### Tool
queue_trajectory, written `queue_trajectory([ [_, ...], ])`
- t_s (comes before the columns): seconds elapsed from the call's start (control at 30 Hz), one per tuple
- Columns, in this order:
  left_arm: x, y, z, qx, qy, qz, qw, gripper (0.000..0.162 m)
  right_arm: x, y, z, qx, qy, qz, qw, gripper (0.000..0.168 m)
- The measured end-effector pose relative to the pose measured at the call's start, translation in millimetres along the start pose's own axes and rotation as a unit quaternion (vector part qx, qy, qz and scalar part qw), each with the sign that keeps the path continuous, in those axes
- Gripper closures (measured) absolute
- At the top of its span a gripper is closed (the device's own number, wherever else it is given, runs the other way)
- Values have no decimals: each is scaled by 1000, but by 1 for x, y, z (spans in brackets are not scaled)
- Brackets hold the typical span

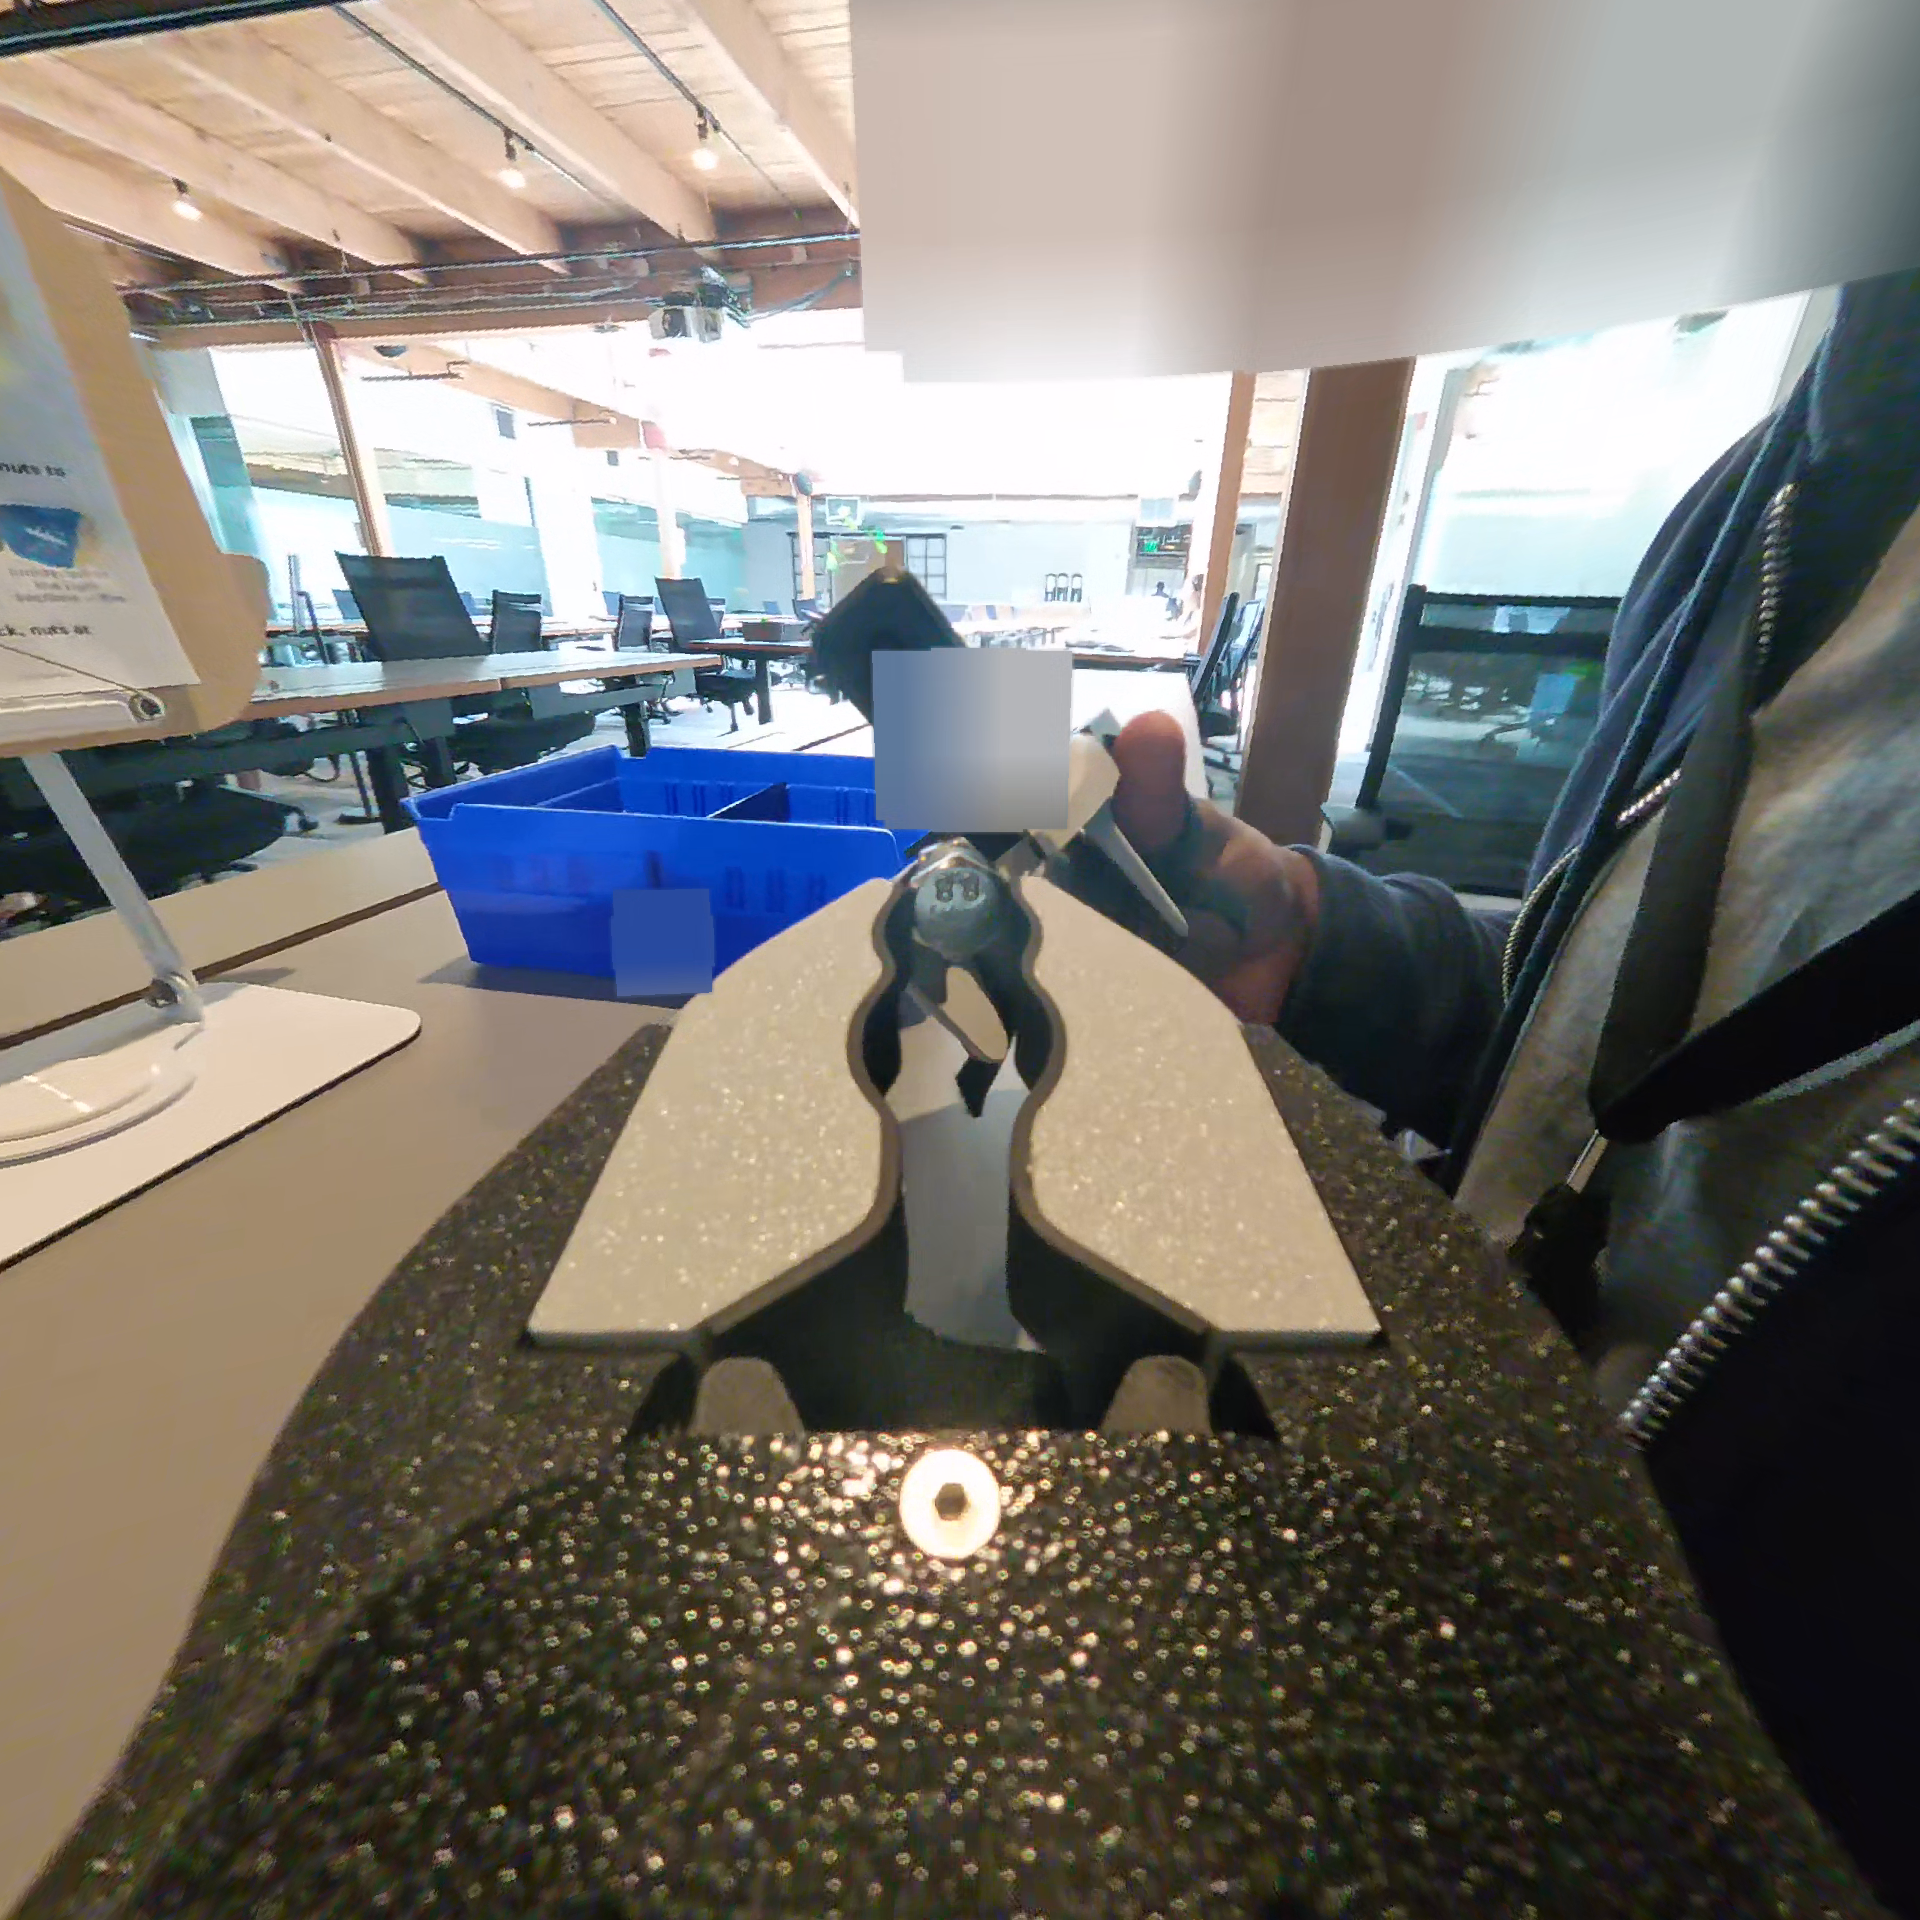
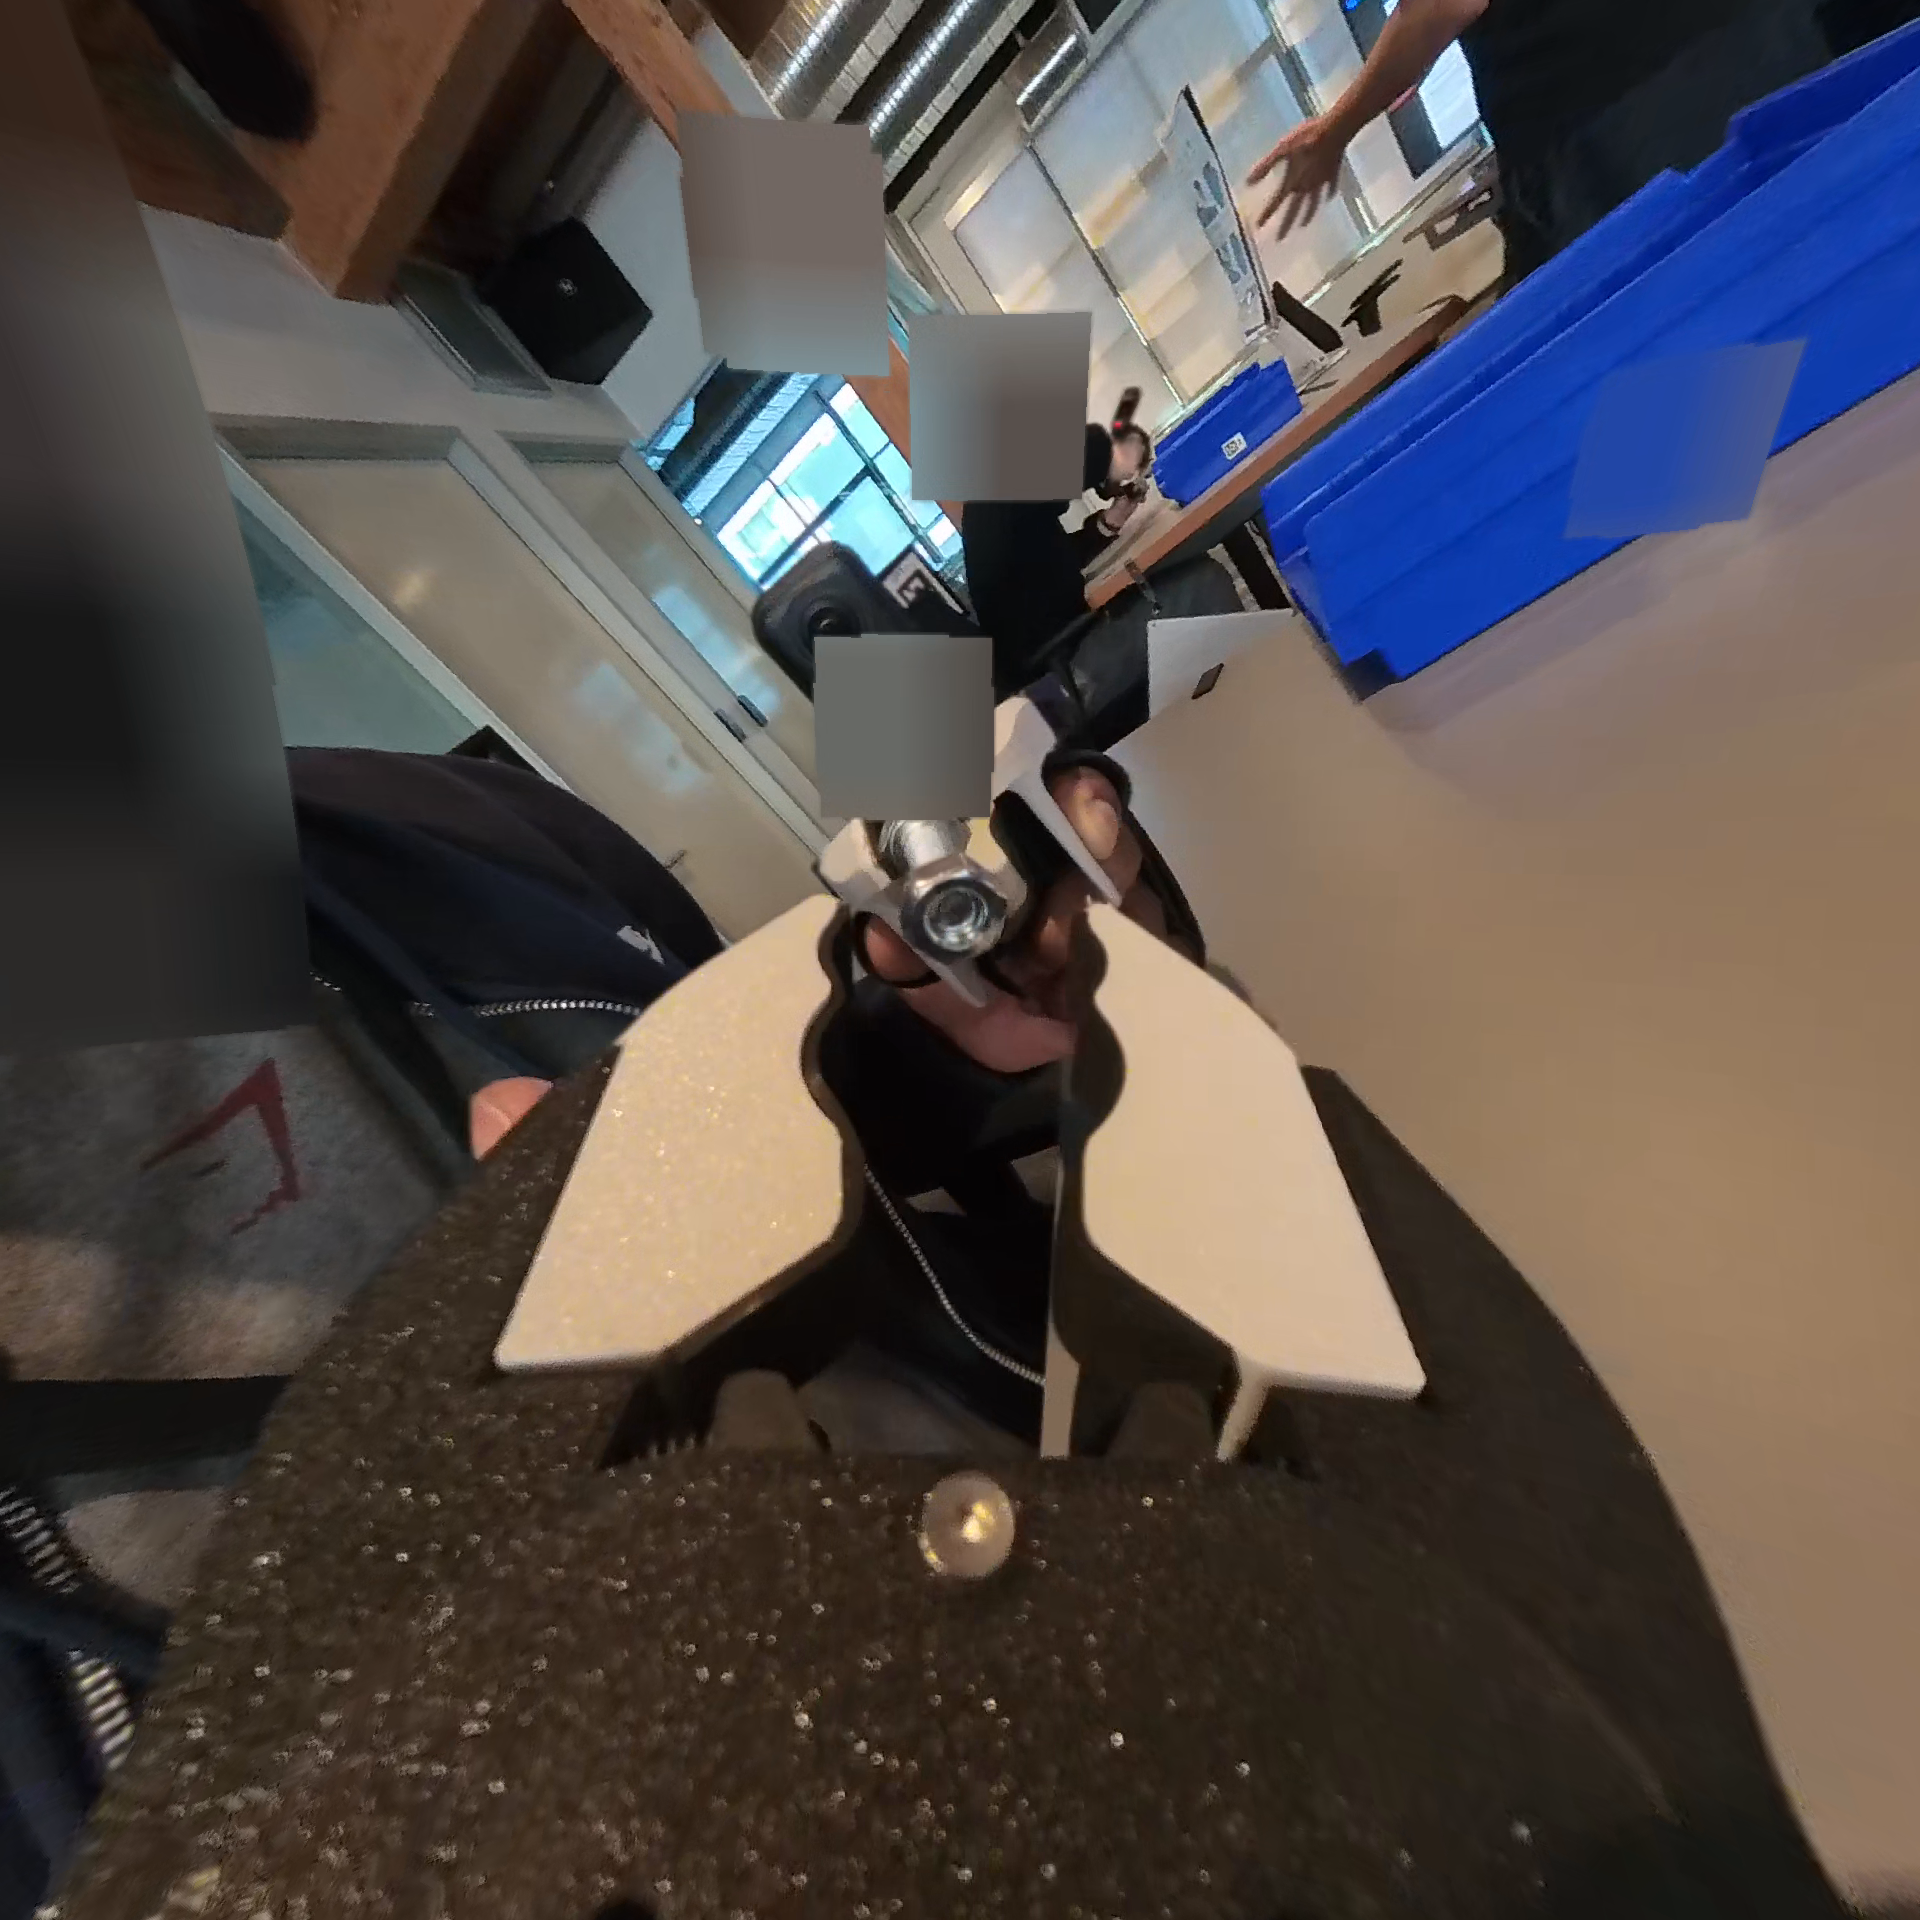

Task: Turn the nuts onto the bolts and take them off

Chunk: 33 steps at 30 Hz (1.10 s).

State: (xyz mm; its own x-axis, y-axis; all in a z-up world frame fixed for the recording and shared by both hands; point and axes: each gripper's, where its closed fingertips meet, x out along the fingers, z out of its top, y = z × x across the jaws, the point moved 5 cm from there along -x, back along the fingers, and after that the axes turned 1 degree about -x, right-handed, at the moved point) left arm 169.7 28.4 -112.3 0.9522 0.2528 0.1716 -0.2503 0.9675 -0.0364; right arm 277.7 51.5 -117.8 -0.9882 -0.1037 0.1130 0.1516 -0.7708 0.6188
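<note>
While the left gripper [image 1: 951, 914] was clamped on the bolt [image 1: 953, 906] by its head, the right gripper [image 2: 961, 920] sat closed around the nut [image 2: 954, 916] at the threaded end, both held up in the air in front of the person's jacket [image 1: 1714, 935] and well above the table [image 1: 260, 1195]. So the bolt was basically bridged between the two sets of tongs, tip to tip. Can't tell from this whether the nut was going on or coming off.

My take on doing this bit well: keep the bolt side dead still and in line with the nut, and let only the nut side rotate. Any angle between them and I'd expect the thread to bind or the nut to slip out of the pinch. Short turns with a re-grip seem safer than one big twist.

Surface was a plain pale tabletop with a blue divided bin [image 1: 665, 842] sitting on it, plus a white stand [image 1: 156, 1039] holding a printed sheet off to the left. Room looked like a big open office with wood ceiling beams, rows of desks and black chairs.
</note>
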Motion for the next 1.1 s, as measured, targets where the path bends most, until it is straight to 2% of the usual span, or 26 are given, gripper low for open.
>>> queue_trajectory([
  [0.13,1,-3,-1,20,6,-3,1000,146,0,1,0,15,-5,13,1000,135],
  [0.2,1,-4,0,28,6,-3,1000,146,0,3,-1,13,-2,26,1000,150],
  [0.3,2,-5,0,23,5,-10,1000,146,0,6,-1,-14,-5,27,1000,151],
  [0.4,3,-3,-1,-39,-10,-25,999,146,-1,8,2,-71,-8,8,997,151],
  [0.5,5,2,-4,-145,-32,-52,988,145,-2,10,4,-154,-5,-31,987,151],
  [0.57,5,6,-9,-239,-47,-78,967,146,-3,11,4,-217,7,-66,974,151],
  [0.67,6,9,-18,-375,-73,-131,915,146,-2,16,4,-303,27,-101,947,152],
  [0.83,10,9,-25,-487,-108,-189,846,146,-1,25,3,-428,52,-136,892,151],
  [0.93,11,10,-30,-519,-118,-204,822,146,-1,26,0,-490,76,-155,854,151],
  [1.0,11,11,-31,-506,-122,-190,832,146,-1,23,0,-487,82,-164,854,151],
  [1.1,9,14,-26,-442,-123,-154,875,146,-2,19,3,-416,62,-157,894,146],
])
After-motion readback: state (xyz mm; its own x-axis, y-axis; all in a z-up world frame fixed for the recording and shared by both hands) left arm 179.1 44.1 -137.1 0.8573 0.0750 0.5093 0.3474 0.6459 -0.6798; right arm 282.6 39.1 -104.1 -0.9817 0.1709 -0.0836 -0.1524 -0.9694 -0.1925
